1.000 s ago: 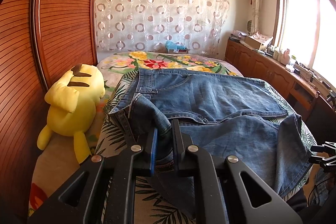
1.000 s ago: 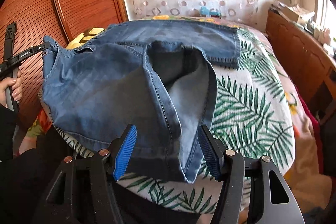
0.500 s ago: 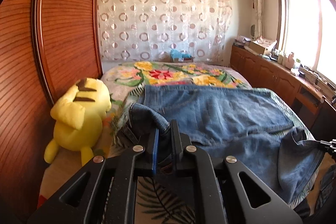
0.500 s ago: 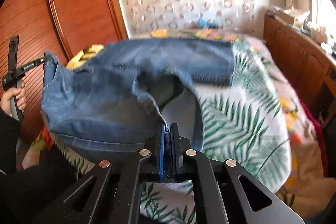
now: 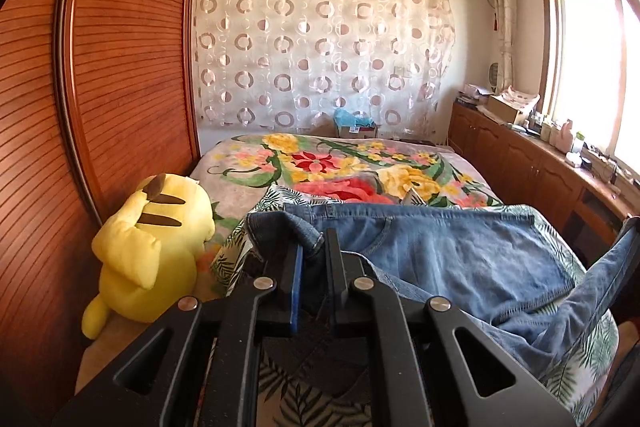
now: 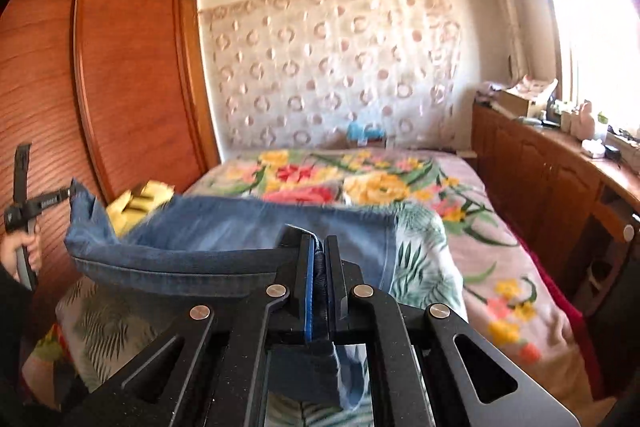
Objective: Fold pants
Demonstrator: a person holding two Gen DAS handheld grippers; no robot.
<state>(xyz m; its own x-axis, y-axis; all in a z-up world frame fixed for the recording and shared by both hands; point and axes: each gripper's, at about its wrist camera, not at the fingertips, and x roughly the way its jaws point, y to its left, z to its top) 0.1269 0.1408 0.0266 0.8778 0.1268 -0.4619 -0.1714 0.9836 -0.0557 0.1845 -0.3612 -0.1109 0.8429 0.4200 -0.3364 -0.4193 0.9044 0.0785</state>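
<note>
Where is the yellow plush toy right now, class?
In the left wrist view the yellow plush toy sits at the left edge of the bed, against the wooden wardrobe, just left of the jeans.

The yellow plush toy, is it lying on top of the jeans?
No, the yellow plush toy sits on the bed beside the jeans, next to the wooden wardrobe, not on the denim.

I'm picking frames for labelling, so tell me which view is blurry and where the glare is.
Right wrist view: motion-blurred, jeans and bedspread smeared, window blown out white. Left wrist view: sharp, window overexposed at the right edge, strong fisheye bending of the wardrobe.
</note>
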